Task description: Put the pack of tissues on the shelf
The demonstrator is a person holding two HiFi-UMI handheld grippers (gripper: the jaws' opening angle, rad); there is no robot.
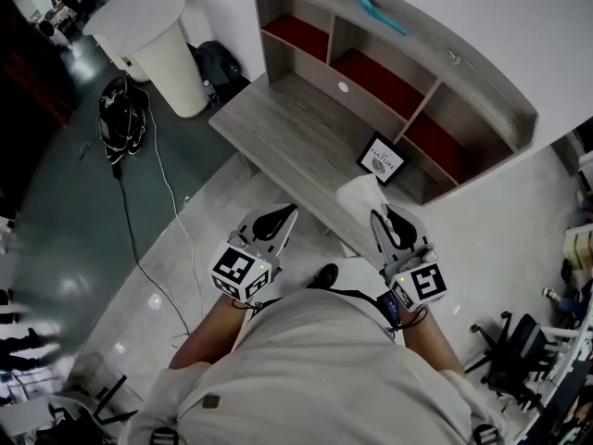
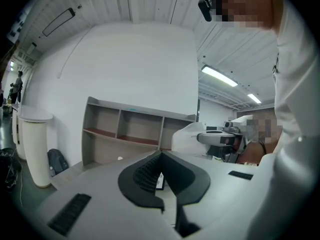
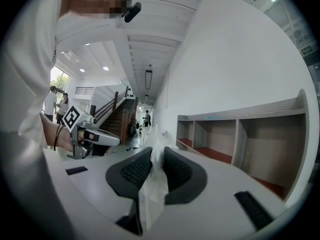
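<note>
A person stands in front of a grey wooden desk-and-shelf unit (image 1: 468, 72) with red-lined compartments, a handheld gripper in each hand. The right gripper (image 1: 378, 216) pinches a white, plastic-wrapped pack of tissues (image 1: 359, 193) between its black ribbed pads. It holds the pack in the air just over the unit's near desk edge, short of the compartments. The left gripper (image 1: 283, 213) sits beside it, also short of the unit, and its jaws appear pressed together with nothing between them. A small black-framed picture (image 1: 382, 158) stands on the unit's desk surface below the right-hand compartment, and a teal object (image 1: 380, 12) lies on its top board. A white round pedestal (image 1: 157, 35) and a black backpack (image 1: 218, 63) stand by the wall left of the unit.
</note>
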